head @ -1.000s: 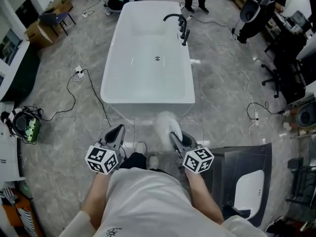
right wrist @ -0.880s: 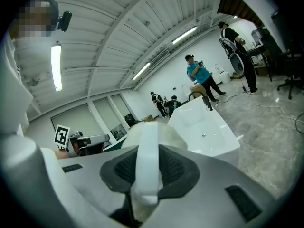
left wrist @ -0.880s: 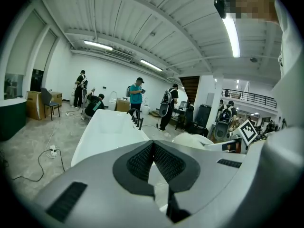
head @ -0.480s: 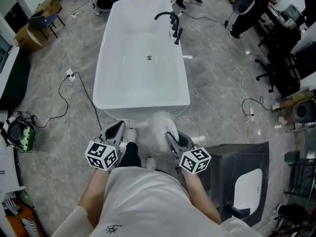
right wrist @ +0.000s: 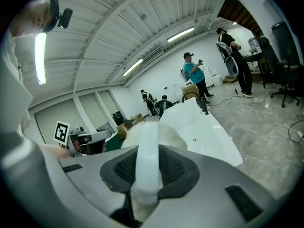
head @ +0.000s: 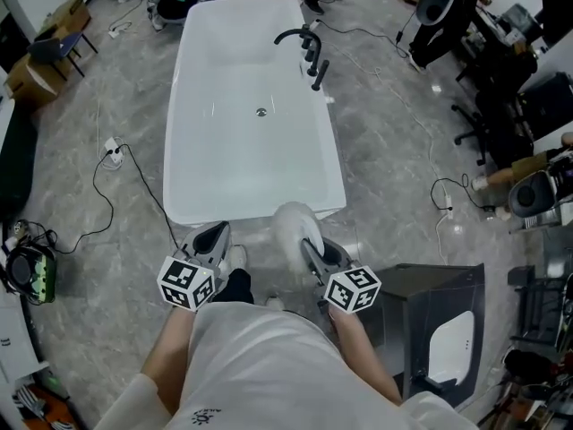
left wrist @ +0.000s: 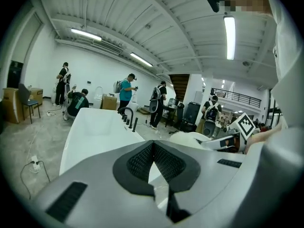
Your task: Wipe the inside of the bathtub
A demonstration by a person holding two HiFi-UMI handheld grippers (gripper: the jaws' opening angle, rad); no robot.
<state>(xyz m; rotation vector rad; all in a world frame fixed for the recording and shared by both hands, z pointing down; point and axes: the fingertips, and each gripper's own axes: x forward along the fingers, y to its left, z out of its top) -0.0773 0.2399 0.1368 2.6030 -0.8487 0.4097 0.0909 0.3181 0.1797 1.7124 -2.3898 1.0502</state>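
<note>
Your right tool [head: 310,243] clamps the fluffy duster [head: 290,221] by its handle, aimed at the bathtub [head: 251,173] at 12 o'clock ready for wiping, while your left tool [head: 213,237] hangs pinched together, empty

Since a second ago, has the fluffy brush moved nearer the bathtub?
Yes. The fluffy brush in the right hand-held gripper came forward and now overlaps the near rim of the bathtub.

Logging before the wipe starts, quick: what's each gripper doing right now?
Left gripper: shut, nothing between its jaws.
Right gripper: shut on the white handle of the fluffy duster.
</note>
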